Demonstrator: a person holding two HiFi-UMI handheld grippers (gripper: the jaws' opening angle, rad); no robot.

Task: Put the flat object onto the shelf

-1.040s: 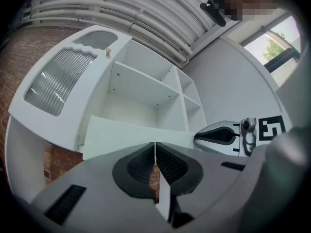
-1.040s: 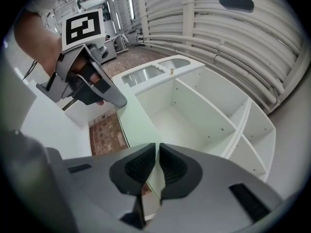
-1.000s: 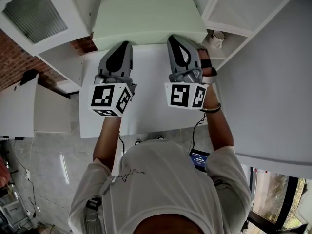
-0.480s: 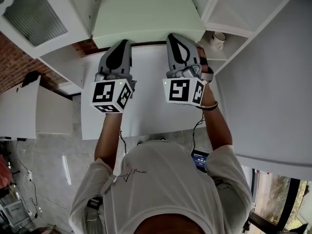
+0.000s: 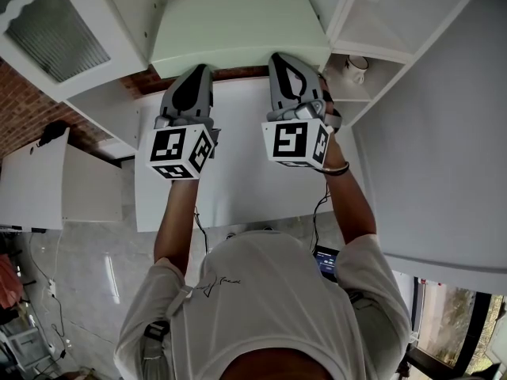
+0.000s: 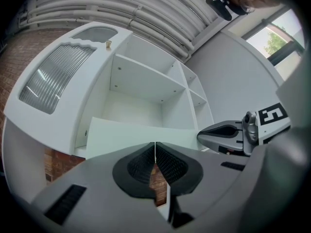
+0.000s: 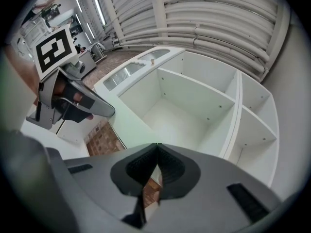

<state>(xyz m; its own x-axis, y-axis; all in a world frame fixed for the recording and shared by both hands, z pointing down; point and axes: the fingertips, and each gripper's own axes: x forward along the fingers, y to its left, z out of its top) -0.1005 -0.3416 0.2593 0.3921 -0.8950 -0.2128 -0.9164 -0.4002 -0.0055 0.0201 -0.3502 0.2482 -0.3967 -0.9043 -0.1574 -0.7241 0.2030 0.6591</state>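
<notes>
Flat board (image 5: pixel 238 26) far centre, at mouth of shelf unit's (image 5: pixel 348 10) wide bay. Left gripper (image 5: pixel 202 70) and right gripper (image 5: pixel 279 57) side by side at its near edge, above table (image 5: pixel 238 188). Mug (image 5: pixel 356 65) in right bay. Cabinet door (image 5: pixel 55 30) far left.

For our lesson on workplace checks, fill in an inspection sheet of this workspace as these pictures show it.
Surface: white table, below both grippers.
Job's things: pale green board, held by its near edge in front of the white shelf unit; whether it already rests on a shelf cannot be told.
Clutter: a mug in a right-hand shelf compartment.
Grippers: left gripper and right gripper are each shut on the board's near edge.
Cables: a dark cable hangs below the table's near edge.
Surroundings: brickwork at left, a ribbed-glass cabinet door, a pale floor.
</notes>
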